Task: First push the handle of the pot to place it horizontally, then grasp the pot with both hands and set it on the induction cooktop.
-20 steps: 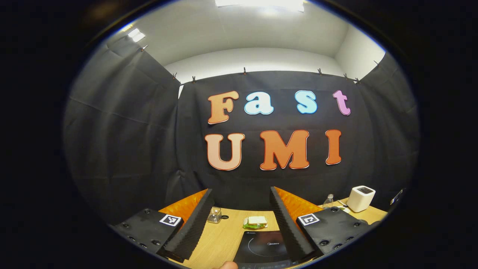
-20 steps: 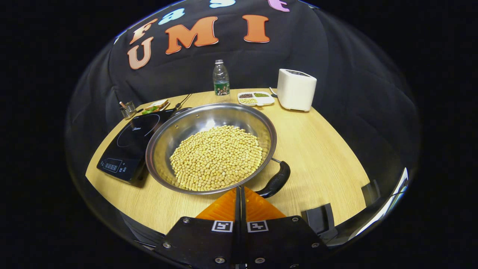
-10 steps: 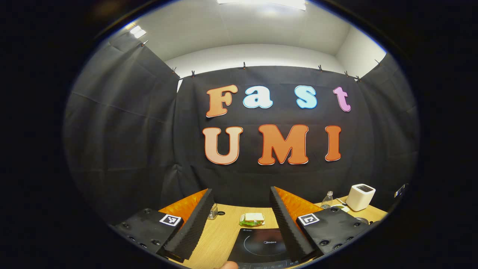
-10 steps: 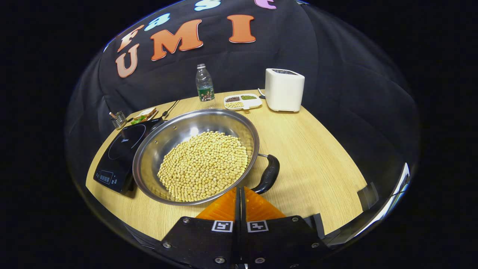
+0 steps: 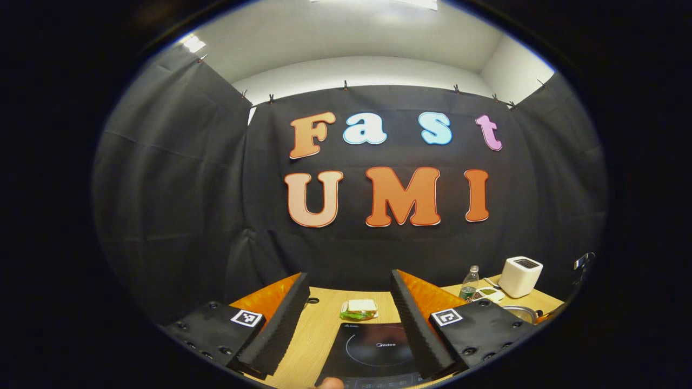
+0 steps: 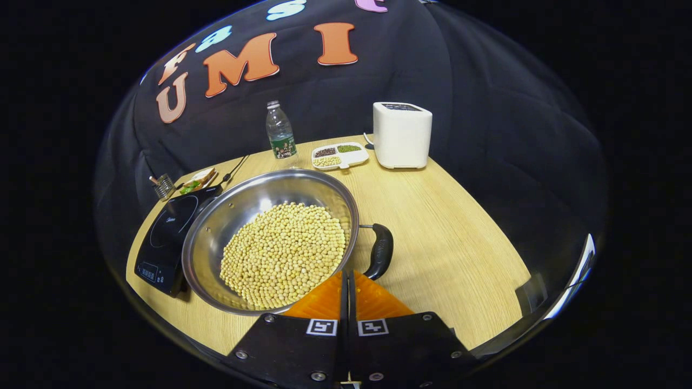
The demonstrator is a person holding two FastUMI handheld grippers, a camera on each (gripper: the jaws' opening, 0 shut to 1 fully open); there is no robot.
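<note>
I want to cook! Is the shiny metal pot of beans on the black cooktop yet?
No, the shiny metal pot sits on the wooden table beside the black cooktop.

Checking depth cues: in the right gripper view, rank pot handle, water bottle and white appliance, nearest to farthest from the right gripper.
1. Pot handle, just ahead of the right gripper, slightly right.
2. Water bottle and white appliance, both at the far table edge, left and right; too close to call.
</note>
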